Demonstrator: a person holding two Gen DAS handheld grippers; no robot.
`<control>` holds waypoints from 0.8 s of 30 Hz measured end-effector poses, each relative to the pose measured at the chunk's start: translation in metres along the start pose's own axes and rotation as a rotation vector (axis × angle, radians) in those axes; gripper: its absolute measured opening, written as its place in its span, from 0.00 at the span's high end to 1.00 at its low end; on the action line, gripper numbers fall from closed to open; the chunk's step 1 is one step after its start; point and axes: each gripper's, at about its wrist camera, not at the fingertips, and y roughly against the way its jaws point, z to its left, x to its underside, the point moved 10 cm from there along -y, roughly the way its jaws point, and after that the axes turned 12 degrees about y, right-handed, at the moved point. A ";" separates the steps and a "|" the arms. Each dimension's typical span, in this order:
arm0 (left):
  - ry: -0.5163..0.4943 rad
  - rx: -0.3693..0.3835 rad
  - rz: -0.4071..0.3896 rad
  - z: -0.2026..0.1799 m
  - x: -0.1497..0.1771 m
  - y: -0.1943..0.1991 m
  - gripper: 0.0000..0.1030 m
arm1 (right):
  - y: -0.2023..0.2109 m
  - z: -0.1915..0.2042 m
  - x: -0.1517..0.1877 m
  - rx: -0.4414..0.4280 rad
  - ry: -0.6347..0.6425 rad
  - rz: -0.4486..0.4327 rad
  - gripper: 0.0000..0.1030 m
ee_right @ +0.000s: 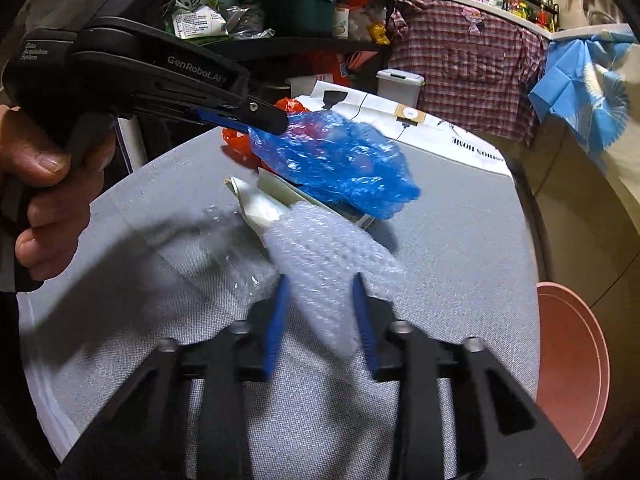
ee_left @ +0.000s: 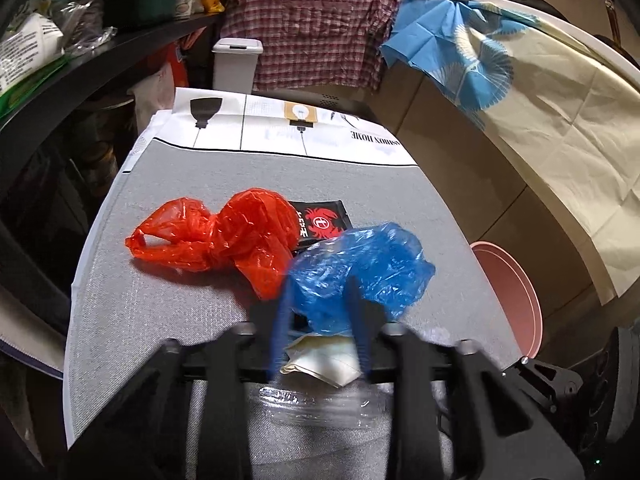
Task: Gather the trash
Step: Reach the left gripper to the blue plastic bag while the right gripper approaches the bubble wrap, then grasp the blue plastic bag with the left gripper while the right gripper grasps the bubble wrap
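My left gripper (ee_left: 318,292) is shut on a crumpled blue plastic bag (ee_left: 360,268) and holds it just above the grey table (ee_left: 168,320); the bag also shows in the right wrist view (ee_right: 336,160), hanging from the left gripper (ee_right: 266,120). My right gripper (ee_right: 320,284) is shut on a piece of bubble wrap (ee_right: 324,256). A red plastic bag (ee_left: 224,236) and a black packet (ee_left: 320,222) lie on the table. Folded white paper (ee_left: 320,364) (ee_right: 260,204) and clear film (ee_right: 236,260) lie below the blue bag.
A pink bin (ee_left: 516,296) (ee_right: 572,376) stands off the table's right edge. A white lidded bin (ee_left: 236,64) stands beyond the far edge. A printed paper bag (ee_left: 280,128) lies at the table's far end. Shelves with clutter (ee_left: 60,52) are at left.
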 end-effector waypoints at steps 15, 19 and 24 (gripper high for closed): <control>-0.037 0.044 -0.105 -0.023 -0.013 0.038 0.99 | 0.045 -0.061 -0.005 0.072 -0.213 -0.099 0.89; -0.056 0.043 -0.147 -0.031 -0.014 0.054 0.99 | 0.059 -0.072 -0.001 0.099 -0.241 -0.114 0.89; -0.088 0.043 -0.181 -0.043 -0.010 0.070 0.99 | 0.073 -0.079 0.003 0.115 -0.269 -0.127 0.89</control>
